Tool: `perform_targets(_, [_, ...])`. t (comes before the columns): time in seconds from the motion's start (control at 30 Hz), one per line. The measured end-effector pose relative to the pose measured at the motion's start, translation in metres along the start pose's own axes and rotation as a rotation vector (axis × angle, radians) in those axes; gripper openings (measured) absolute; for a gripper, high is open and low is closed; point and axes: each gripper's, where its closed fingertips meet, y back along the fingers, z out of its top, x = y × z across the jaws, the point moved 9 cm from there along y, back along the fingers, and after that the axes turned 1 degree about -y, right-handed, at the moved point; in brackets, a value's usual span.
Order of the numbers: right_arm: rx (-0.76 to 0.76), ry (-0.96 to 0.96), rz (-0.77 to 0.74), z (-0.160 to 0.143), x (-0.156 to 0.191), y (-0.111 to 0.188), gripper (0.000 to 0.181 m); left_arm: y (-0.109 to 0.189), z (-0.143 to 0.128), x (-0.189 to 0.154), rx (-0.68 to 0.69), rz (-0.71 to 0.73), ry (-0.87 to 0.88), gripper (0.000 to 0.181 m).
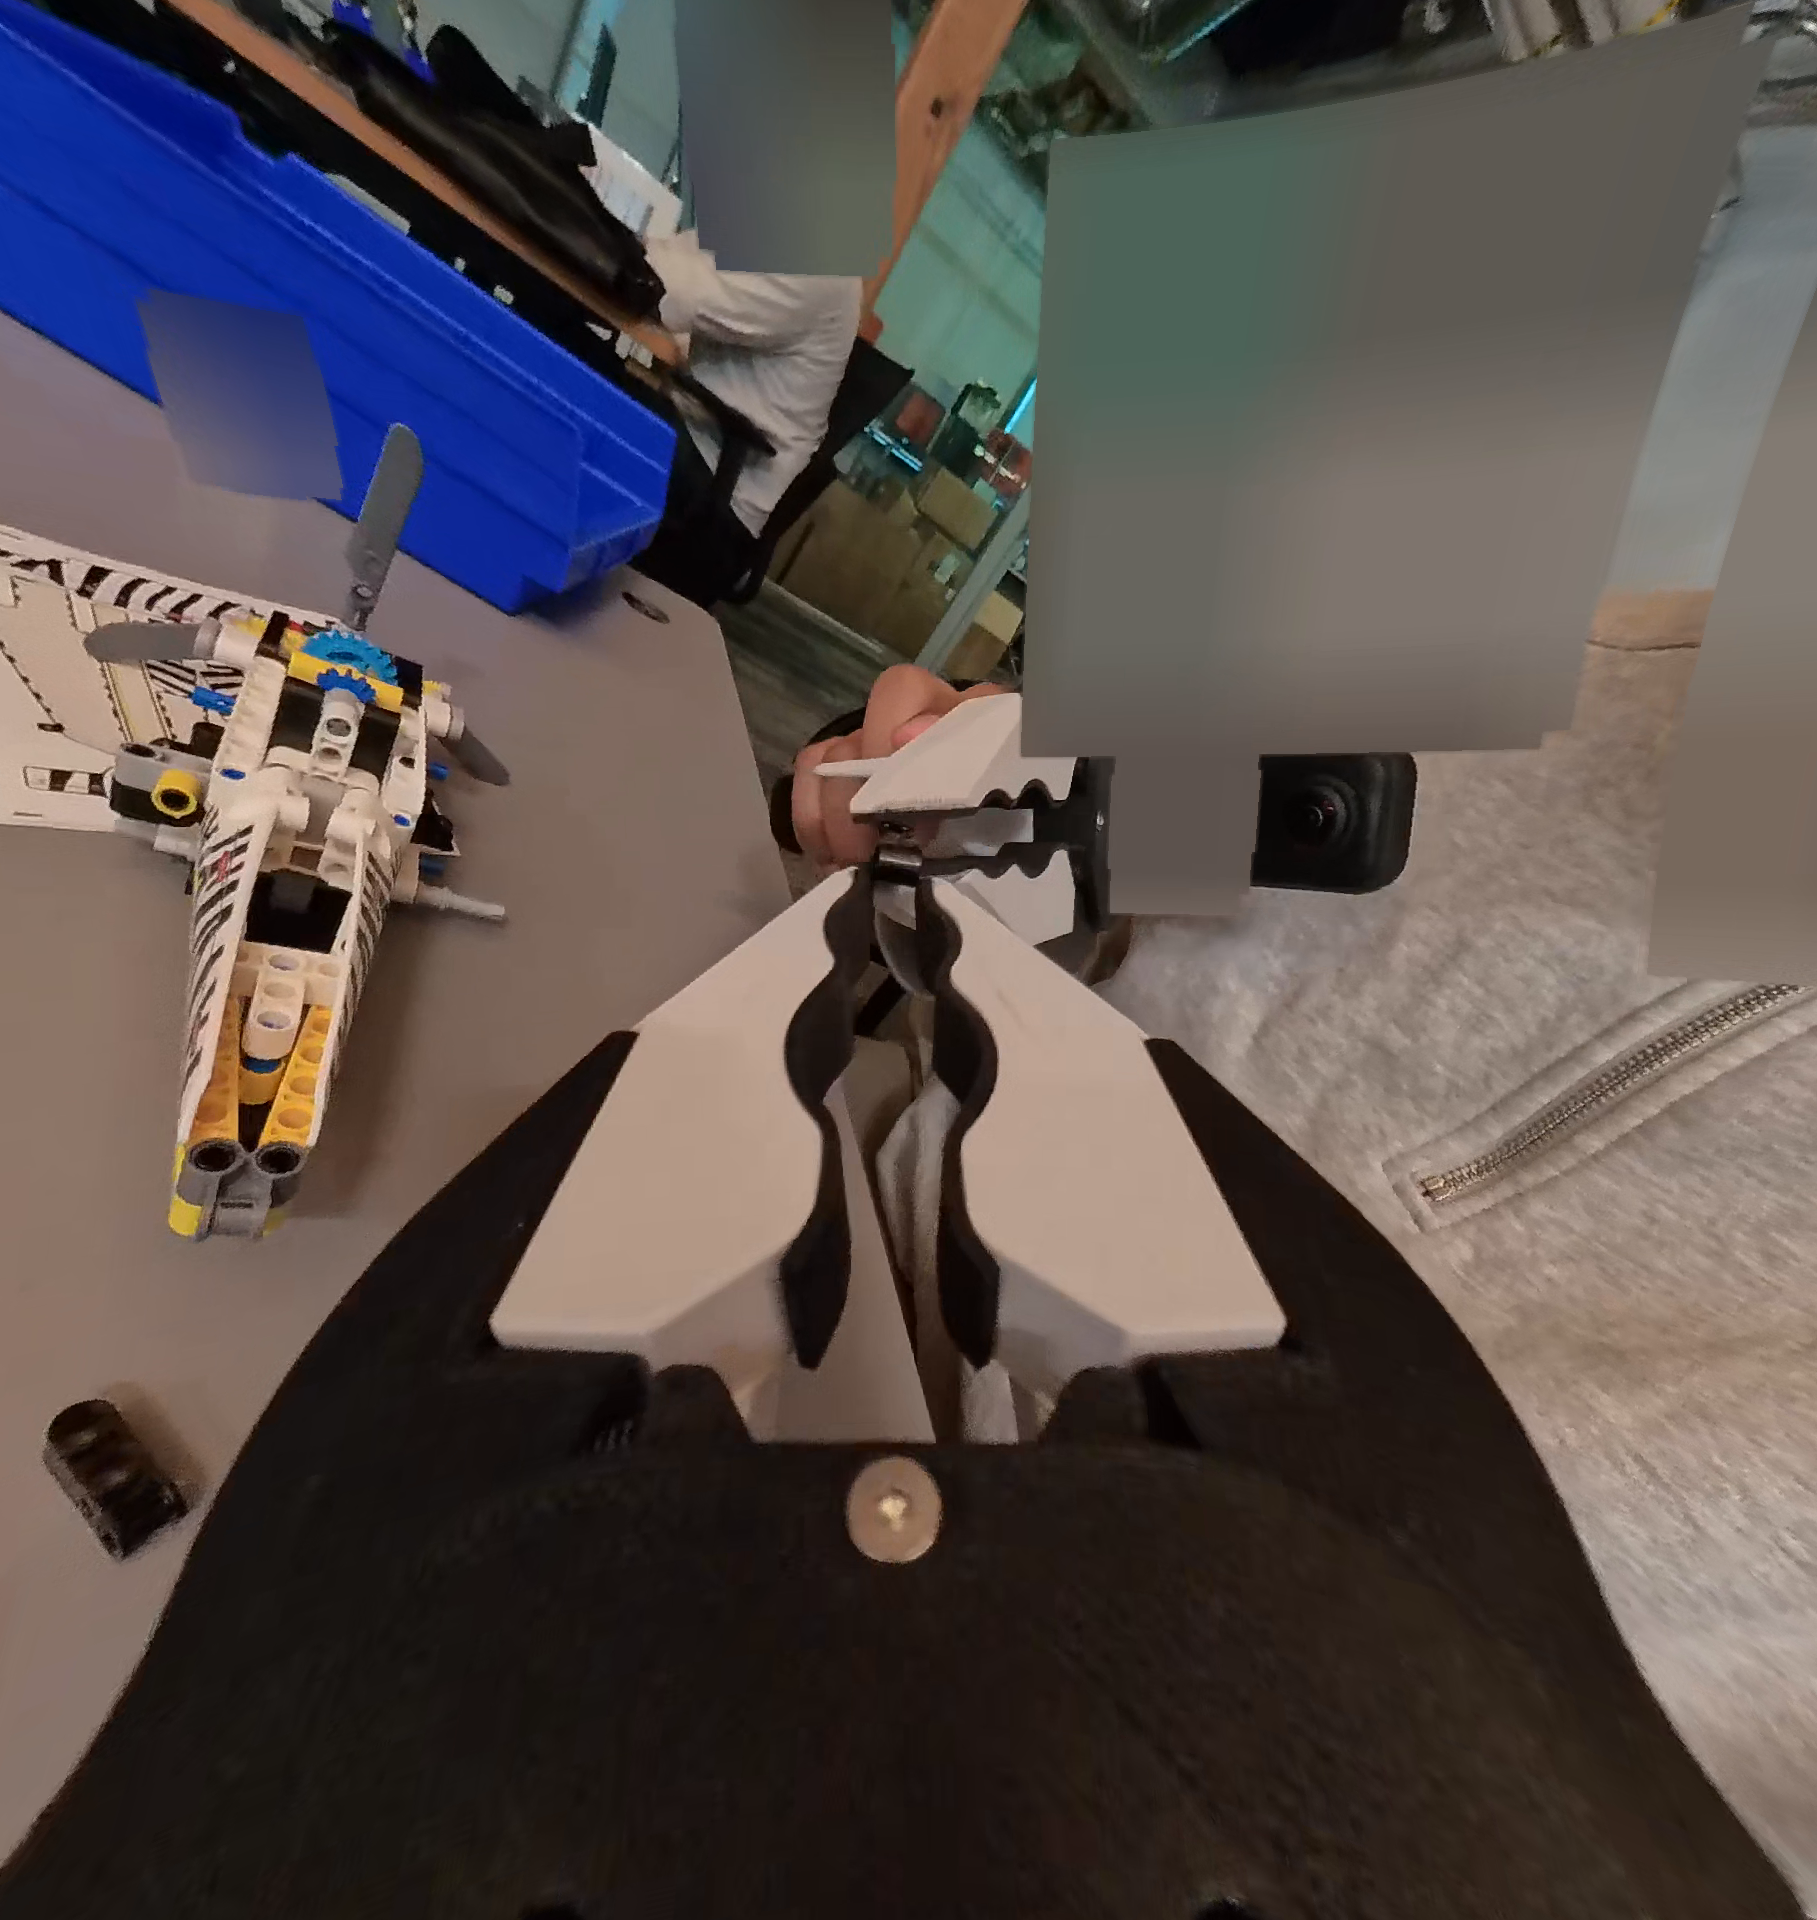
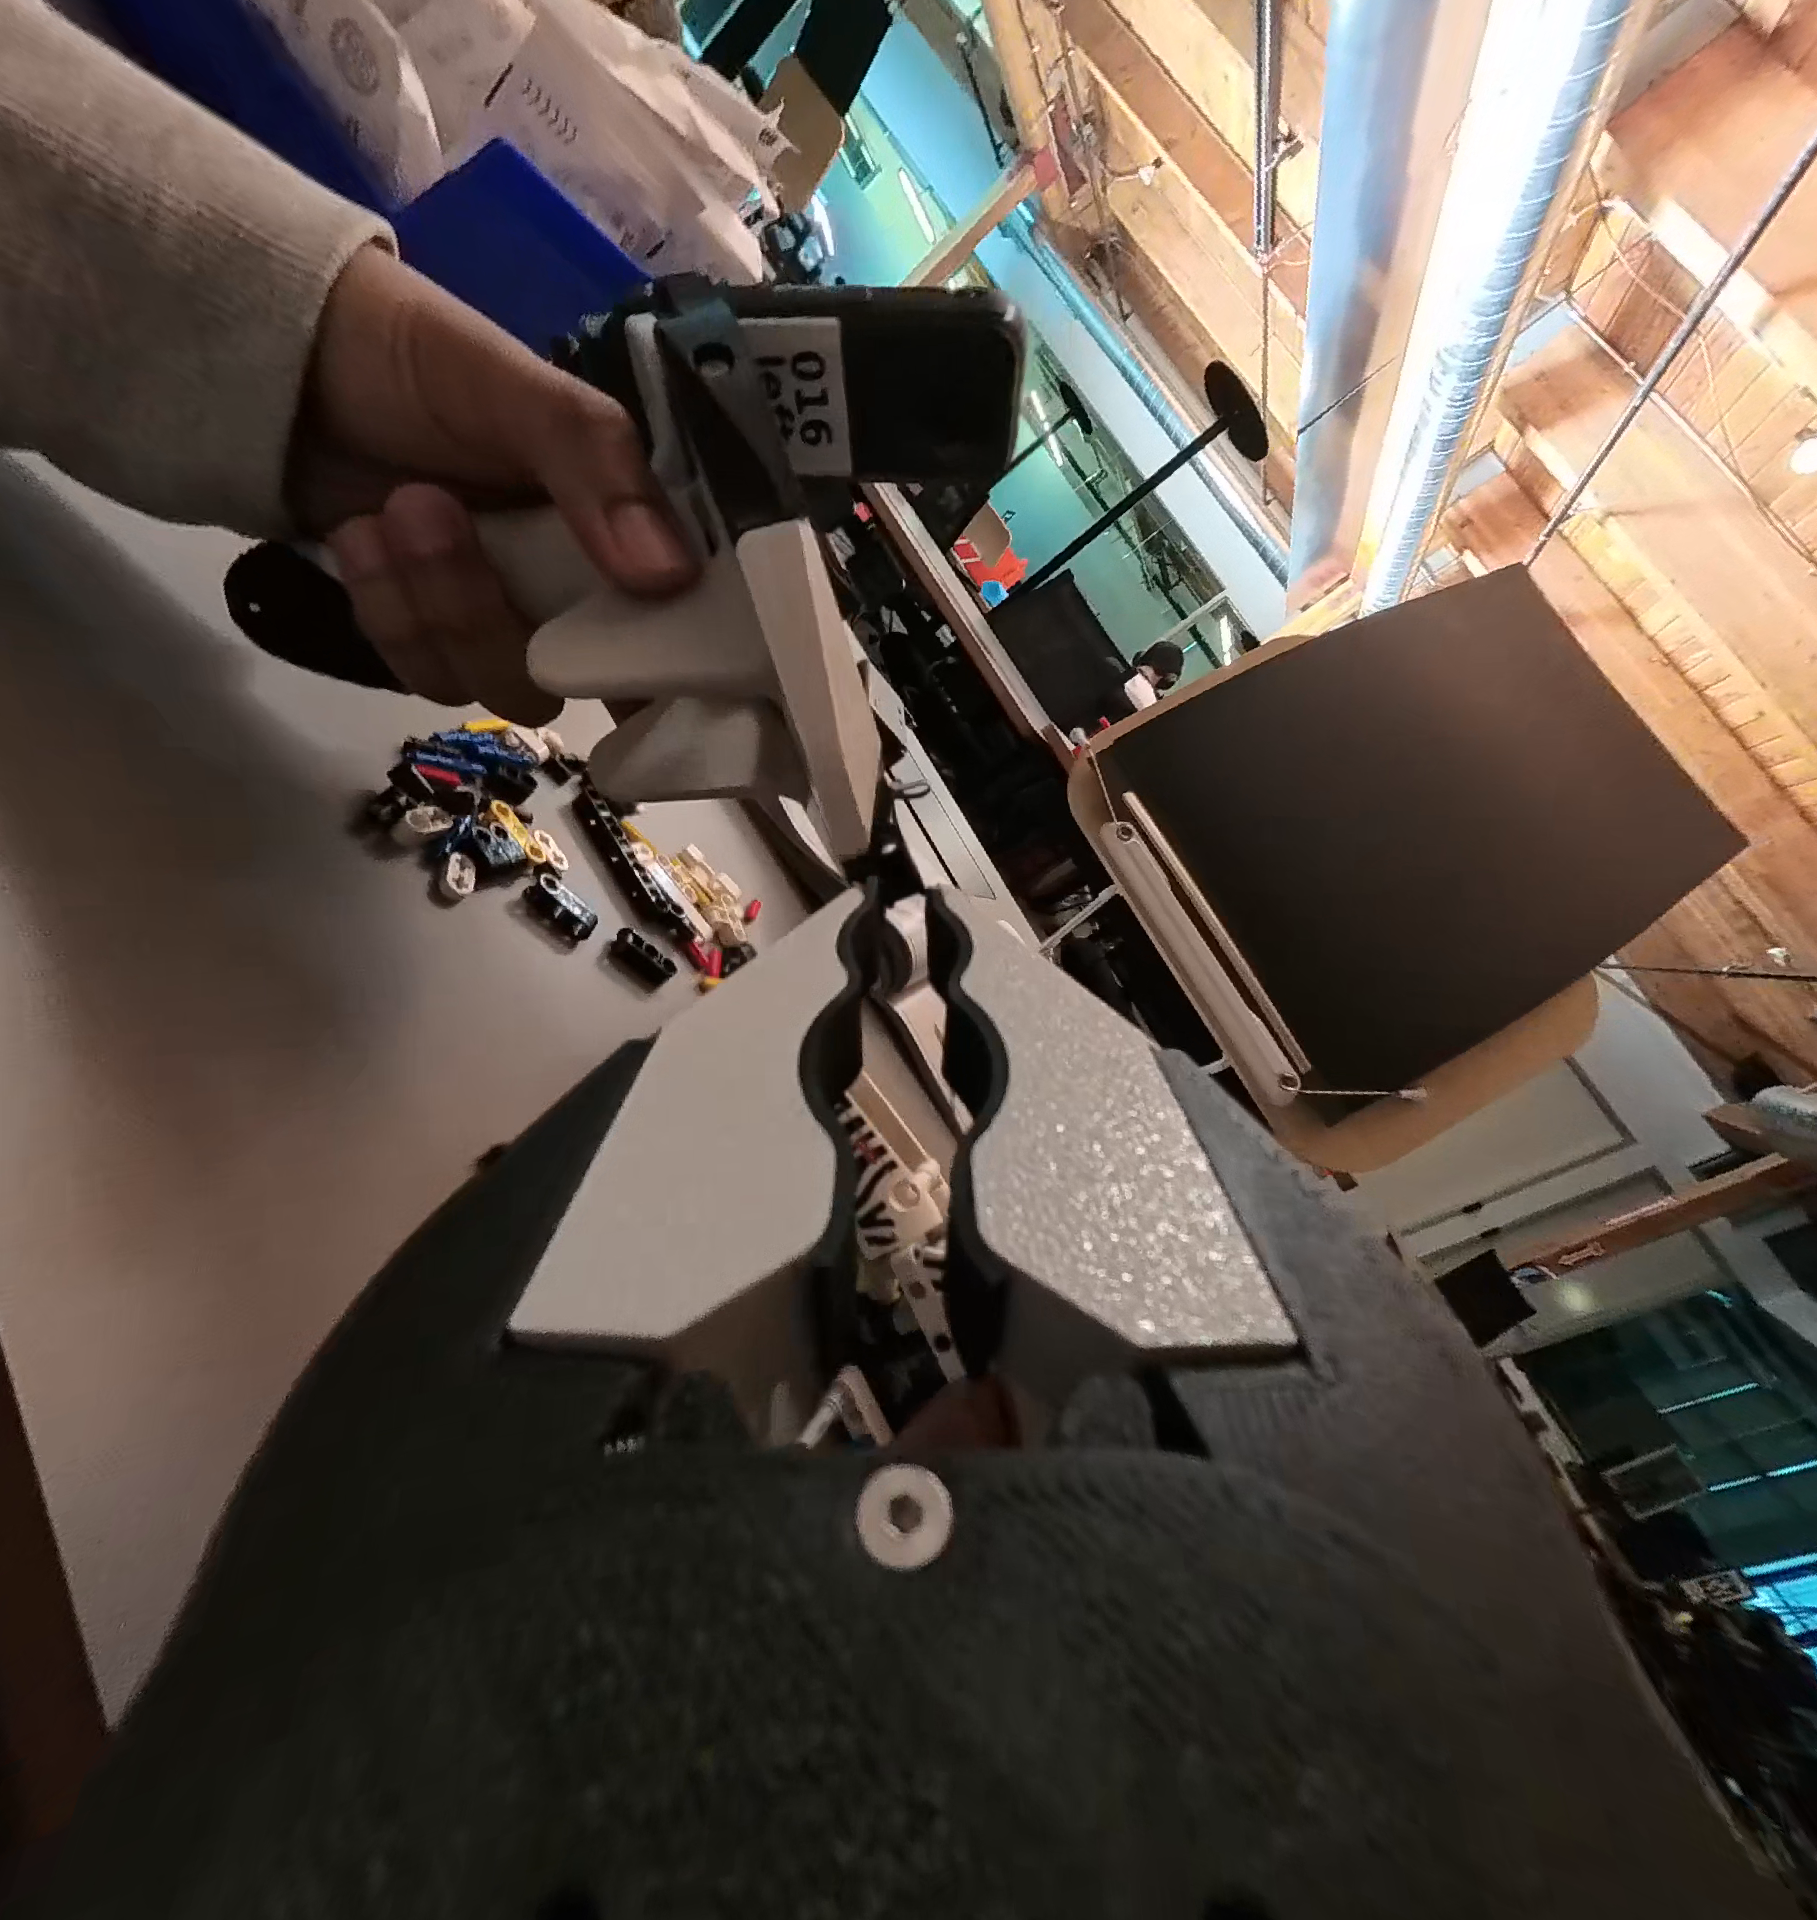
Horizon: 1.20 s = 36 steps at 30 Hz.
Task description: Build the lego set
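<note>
Your left gripper and right gripper meet tip to tip just past the rounded edge of the grey table, in front of your body. Both pinch one small dark piece between nearly pressed-together fingertips; what kind of piece it is, you cannot tell. The half-built lego plane lies on a printed sheet, well to the left of the tips, with bare table between. A black part sits alone near your left gripper's body. Loose lego pieces lie scattered near the far table edge, below your left hand.
</note>
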Motion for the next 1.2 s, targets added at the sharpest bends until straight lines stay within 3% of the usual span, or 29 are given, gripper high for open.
perform_targets(0.67, [-0.061, -0.102, -0.046, 0.005, 0.0, -0.004, 0.006, 0.005, 0.008, -0.004, -0.085, -0.024, -0.051, 0.005])
perform_targets(0.87, [-0.055, -0.111, 0.0, 0.008, 0.004, -0.01, 0.006, 0.017, 0.008, -0.004, -0.076, -0.01, -0.087, 0.005])
perform_targets(1.0, [-0.062, -0.174, 0.082, 0.012, 0.002, -0.015, 0.0, 0.051, 0.016, -0.002, -0.194, 0.123, -0.136, 0.006])
perform_targets(1.13, [-0.024, -0.366, 0.197, 0.014, -0.027, -0.037, 0.002, 0.107, 0.015, 0.015, -0.335, 0.612, -0.224, 0.006])
perform_targets(1.2, [0.075, -0.495, 0.333, 0.009, -0.041, -0.061, 0.023, 0.13, 0.01, 0.018, -0.416, 0.744, -0.234, 0.006])
